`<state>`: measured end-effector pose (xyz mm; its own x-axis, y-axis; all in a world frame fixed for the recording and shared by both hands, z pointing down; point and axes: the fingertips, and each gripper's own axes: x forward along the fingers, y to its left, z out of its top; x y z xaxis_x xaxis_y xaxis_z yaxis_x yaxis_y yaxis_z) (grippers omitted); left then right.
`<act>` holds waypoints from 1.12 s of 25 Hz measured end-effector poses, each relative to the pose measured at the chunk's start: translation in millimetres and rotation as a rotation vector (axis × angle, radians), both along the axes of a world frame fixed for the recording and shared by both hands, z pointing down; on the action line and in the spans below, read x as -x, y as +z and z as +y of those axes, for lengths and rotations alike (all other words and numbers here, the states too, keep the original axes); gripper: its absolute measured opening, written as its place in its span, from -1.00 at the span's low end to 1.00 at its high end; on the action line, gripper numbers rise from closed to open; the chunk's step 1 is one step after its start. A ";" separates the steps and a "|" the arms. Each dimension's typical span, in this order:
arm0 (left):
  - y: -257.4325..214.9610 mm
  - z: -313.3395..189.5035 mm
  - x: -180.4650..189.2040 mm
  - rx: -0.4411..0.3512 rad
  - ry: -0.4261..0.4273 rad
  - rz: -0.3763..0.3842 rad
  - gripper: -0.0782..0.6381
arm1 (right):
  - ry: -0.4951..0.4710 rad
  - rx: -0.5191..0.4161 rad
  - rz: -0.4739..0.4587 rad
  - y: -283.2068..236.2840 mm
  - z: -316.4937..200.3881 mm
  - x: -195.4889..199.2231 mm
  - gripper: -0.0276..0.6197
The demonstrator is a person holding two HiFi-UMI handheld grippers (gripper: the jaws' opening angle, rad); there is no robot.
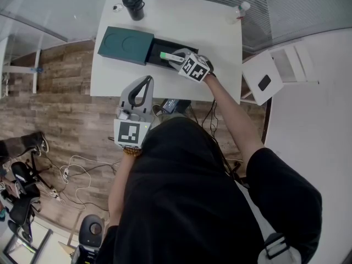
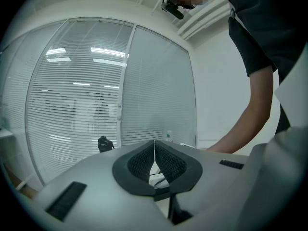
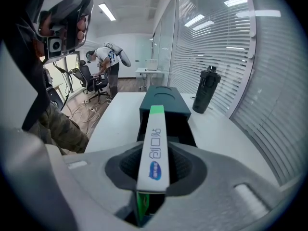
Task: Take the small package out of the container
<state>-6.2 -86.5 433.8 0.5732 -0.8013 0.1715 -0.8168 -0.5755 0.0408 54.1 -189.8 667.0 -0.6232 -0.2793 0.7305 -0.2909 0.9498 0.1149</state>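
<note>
In the head view, your right tongs (image 1: 176,58) are clenched on the small package (image 1: 168,55), a slim white carton with a bright green end. It hangs over the black drawer (image 1: 158,44) that is slid out of the container (image 1: 125,45), a flat dark green box with a round recess in its lid, on the white counter (image 1: 220,54). No print can be read from here. A black flask-shaped bottle (image 1: 133,4) stands at the far edge and a clear plastic bottle (image 1: 239,10) near the far right corner. Your left tongs (image 1: 146,80) hang just off the near edge, tips together.

In the left gripper view, the ribbed black pads (image 2: 139,162) meet at their tips with nothing between them. The black flask-shaped bottle shows small beyond them, against slatted blinds, and your bare forearm (image 2: 255,114) reaches in from the right.

In the right gripper view, the small package stands on edge between the pads, which press on both its sides. Its white narrow face carries blue characters that look like 创口贴 and a blue oval logo too small to read. The far tip is green, and a green side face shows low down. Beyond it lie the open drawer and the container, with the black flask-shaped bottle to the right.
</note>
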 end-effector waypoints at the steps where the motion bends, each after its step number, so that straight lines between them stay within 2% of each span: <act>1: 0.0 0.2 -0.3 -0.001 0.001 -0.001 -0.76 | 0.001 -0.003 -0.005 -0.2 0.8 0.4 -0.63; 28: -2.5 -5.0 2.5 -0.018 0.006 0.002 -0.76 | 0.021 -0.055 -0.097 -36.6 19.5 20.5 -0.63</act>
<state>-8.7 -91.5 431.2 0.5785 -0.8007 0.1559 -0.8131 -0.5813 0.0317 33.5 -170.3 630.4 -0.6841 -0.3311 0.6499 -0.3232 0.9364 0.1368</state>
